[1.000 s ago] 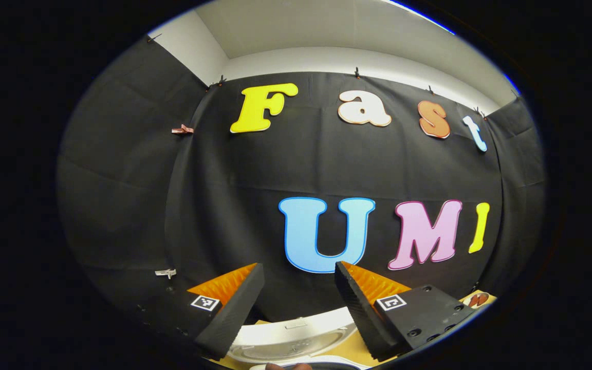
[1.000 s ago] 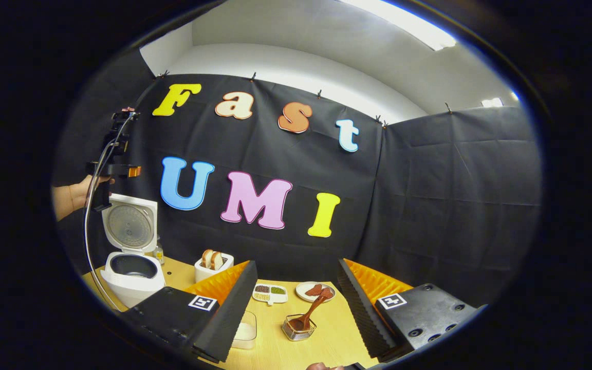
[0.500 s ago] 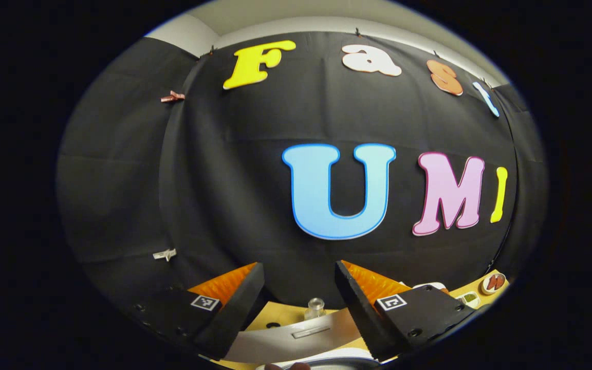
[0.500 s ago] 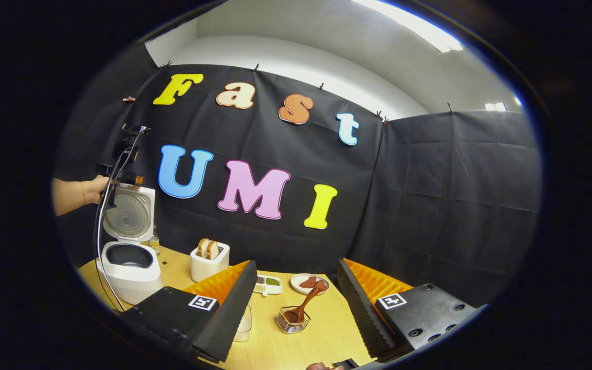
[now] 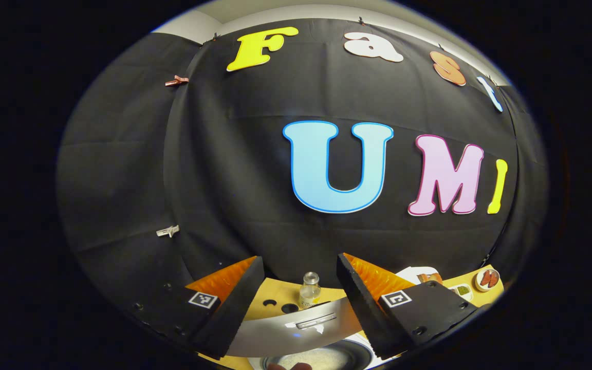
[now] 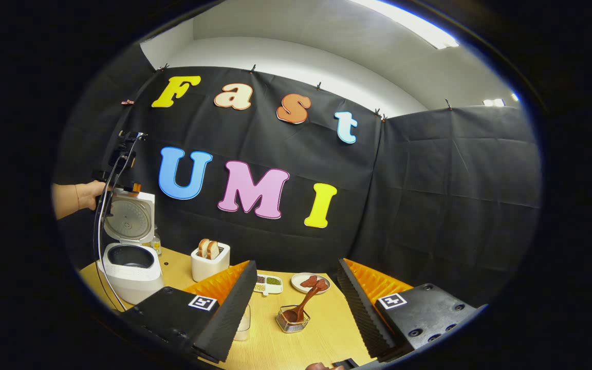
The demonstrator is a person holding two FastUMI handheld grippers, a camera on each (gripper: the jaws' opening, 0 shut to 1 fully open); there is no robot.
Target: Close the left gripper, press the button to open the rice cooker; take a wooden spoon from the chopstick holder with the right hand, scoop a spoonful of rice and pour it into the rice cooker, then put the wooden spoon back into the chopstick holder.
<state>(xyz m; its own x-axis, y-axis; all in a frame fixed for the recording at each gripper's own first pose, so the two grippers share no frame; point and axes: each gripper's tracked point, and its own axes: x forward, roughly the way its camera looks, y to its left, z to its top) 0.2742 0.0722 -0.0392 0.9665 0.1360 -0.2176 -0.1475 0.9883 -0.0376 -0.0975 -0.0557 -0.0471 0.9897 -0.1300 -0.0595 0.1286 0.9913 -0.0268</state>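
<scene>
Cooker lid up, spoon parked in its holder.
Both grippers, left gripper and right gripper, spread, empty. Rice cooker at 9 o'clock, pot contents unclear. Wooden spoon bowl-down in chopstick holder, handle leaning toward 1 o'clock.

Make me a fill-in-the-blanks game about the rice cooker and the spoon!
1. The rice cooker has its lid ____.
2. The wooden spoon stands in the chopstick ____.
3. The right gripper has its fingers ____, holding nothing.
4. The toaster holds slices of ____.

Missing words: open; holder; open; bread
</scene>
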